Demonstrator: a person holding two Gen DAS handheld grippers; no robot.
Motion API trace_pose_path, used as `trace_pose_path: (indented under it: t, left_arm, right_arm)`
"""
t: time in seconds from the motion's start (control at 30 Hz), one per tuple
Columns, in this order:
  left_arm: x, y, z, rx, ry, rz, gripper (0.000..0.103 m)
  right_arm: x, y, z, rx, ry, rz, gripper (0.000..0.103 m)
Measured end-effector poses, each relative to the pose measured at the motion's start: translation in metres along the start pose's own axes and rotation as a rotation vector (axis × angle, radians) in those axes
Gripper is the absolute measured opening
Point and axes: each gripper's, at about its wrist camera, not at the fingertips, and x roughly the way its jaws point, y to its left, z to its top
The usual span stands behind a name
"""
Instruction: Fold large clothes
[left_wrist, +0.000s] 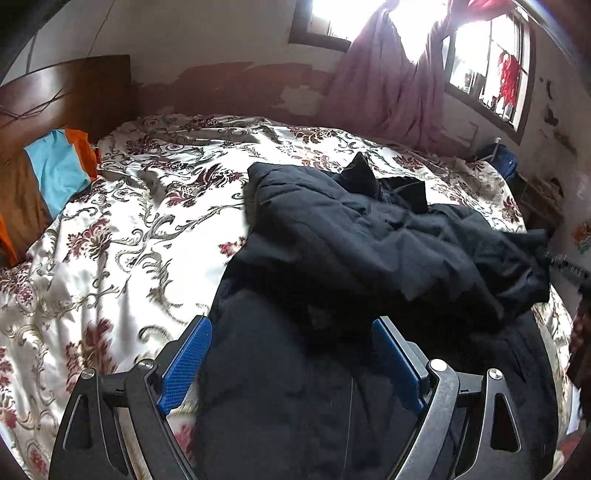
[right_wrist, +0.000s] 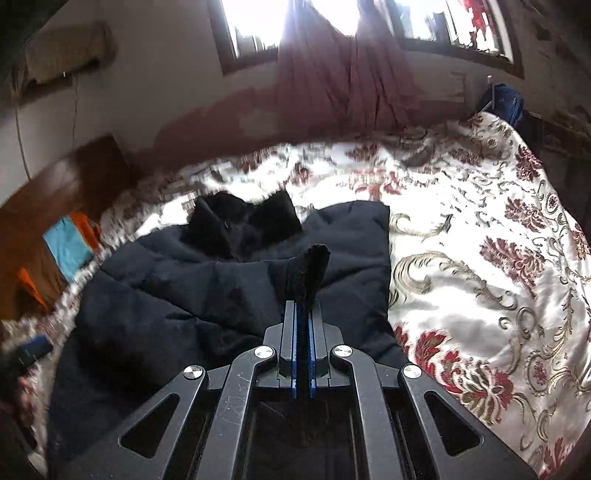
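A large dark navy padded jacket (left_wrist: 369, 236) lies crumpled on the floral bedspread (left_wrist: 129, 229), its black collar (left_wrist: 360, 175) sticking up at the far end. My left gripper (left_wrist: 291, 326) is open, its blue pads (left_wrist: 186, 365) spread over the jacket's near part, holding nothing. In the right wrist view the jacket (right_wrist: 177, 295) lies left and centre, its collar (right_wrist: 243, 218) beyond. My right gripper (right_wrist: 303, 304) is shut on a black cuff (right_wrist: 312, 273) of the jacket, which stands up from between the pads.
A wooden headboard (left_wrist: 66, 96) with blue and orange cloth (left_wrist: 59, 170) stands at the left. A purple curtain (left_wrist: 391, 92) hangs under the windows at the far wall. A blue bag (right_wrist: 508, 101) sits beyond the bed's far right corner. Bare bedspread (right_wrist: 480, 258) lies right of the jacket.
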Motion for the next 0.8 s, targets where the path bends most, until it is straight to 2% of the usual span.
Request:
trace_pose_path:
  t: [0.03, 0.1, 0.13, 0.17, 0.2, 0.23, 0.33, 0.43, 0.53, 0.63, 0.73, 0.8]
  left_arm:
    - [0.005, -0.003, 0.004, 0.000, 0.001, -0.003, 0.088]
    - [0.012, -0.008, 0.010, 0.007, 0.002, -0.006, 0.088]
    - [0.017, -0.012, 0.014, 0.015, 0.005, -0.008, 0.088]
    - [0.022, -0.018, 0.019, 0.027, 0.009, -0.014, 0.088]
    - [0.026, -0.022, 0.022, 0.037, 0.010, -0.022, 0.088]
    - [0.029, -0.028, 0.026, 0.051, 0.009, -0.033, 0.088]
    - [0.044, -0.049, 0.036, 0.105, 0.009, -0.054, 0.088]
    - [0.062, -0.064, 0.041, 0.110, 0.025, -0.075, 0.088]
    - [0.078, -0.077, 0.042, 0.118, 0.035, -0.065, 0.090]
    - [0.089, -0.089, 0.034, 0.185, 0.031, -0.023, 0.101]
    - [0.100, -0.107, 0.018, 0.355, 0.040, 0.066, 0.102]
    - [0.102, -0.114, 0.009, 0.427, 0.031, 0.101, 0.103]
  right_arm:
    - [0.005, 0.002, -0.003, -0.002, 0.018, -0.013, 0.006]
    - [0.006, 0.003, -0.006, -0.017, 0.023, -0.049, 0.018]
    - [0.005, 0.004, -0.007, -0.027, 0.009, -0.069, 0.035]
    - [0.001, 0.004, -0.008, -0.042, -0.023, -0.096, 0.046]
    - [-0.004, 0.008, -0.010, -0.058, -0.065, -0.125, 0.065]
    - [-0.009, 0.011, -0.011, -0.078, -0.103, -0.137, 0.070]
    - [-0.009, 0.026, -0.008, -0.156, -0.129, -0.108, 0.070]
    - [0.005, 0.047, -0.009, -0.238, -0.084, -0.027, 0.070]
    - [0.026, 0.062, -0.015, -0.299, -0.020, 0.027, 0.070]
    - [0.043, 0.071, -0.027, -0.337, 0.011, 0.023, 0.070]
    - [0.056, 0.073, -0.034, -0.355, 0.039, 0.008, 0.070]
    - [0.062, 0.072, -0.036, -0.350, 0.064, 0.007, 0.070]
